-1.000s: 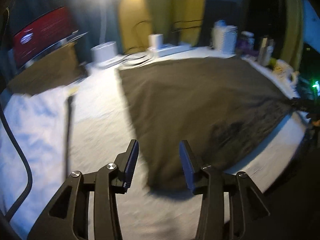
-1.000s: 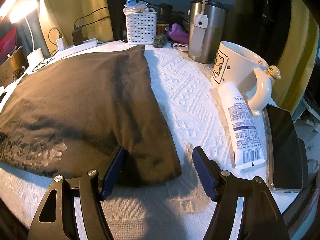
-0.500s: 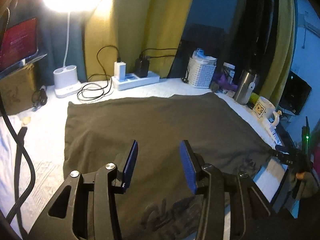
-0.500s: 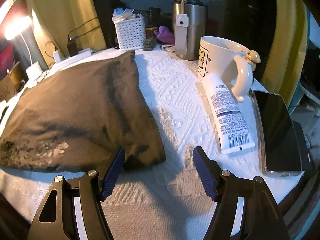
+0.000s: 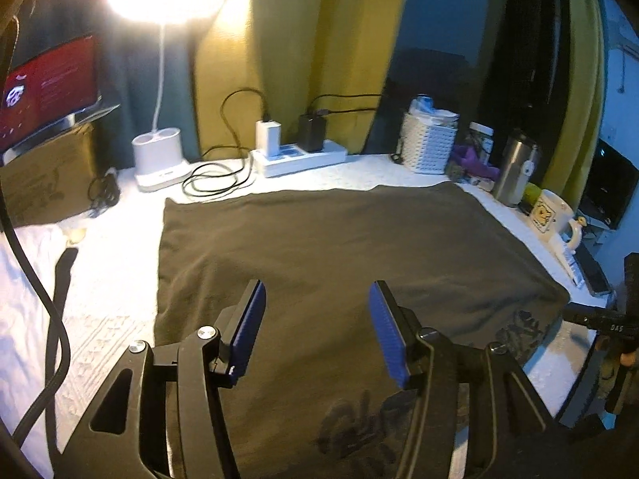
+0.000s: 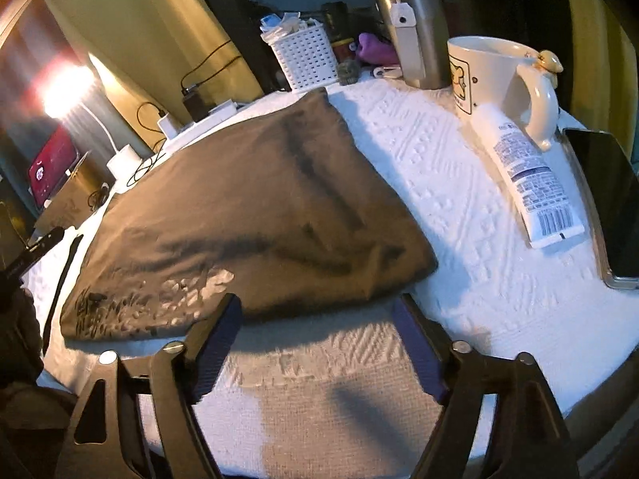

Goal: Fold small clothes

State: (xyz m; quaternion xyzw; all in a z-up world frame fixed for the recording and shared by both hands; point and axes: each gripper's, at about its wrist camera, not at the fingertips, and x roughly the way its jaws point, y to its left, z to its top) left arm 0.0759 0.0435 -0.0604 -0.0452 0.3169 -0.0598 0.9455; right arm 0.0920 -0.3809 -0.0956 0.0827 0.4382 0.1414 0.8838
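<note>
Garment [image 5: 339, 247] lies flat ahead of my left hand-held gripper [image 5: 315, 331] and right hand-held gripper [image 6: 319, 339]; both just opening, empty. Next: pinch near hem.

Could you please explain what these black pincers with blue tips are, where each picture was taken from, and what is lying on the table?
There is no robot here: a person holds a two-finger gripper in each hand, and a small fisheye camera on each one looks forward along its fingers. One picture comes from the left gripper, the other from the right gripper. The blue strips are the finger pads.

On the white textured tablecloth lies a dark brown garment, folded flat, with a printed design near its front edge. Around it stand a lit desk lamp, a power strip with chargers, a white basket, a steel tumbler, a mug, a tube and a phone.

Nothing is held. Both grippers' jaws have just been opening; the left one hangs above the garment, the right one by its near corner.
</note>
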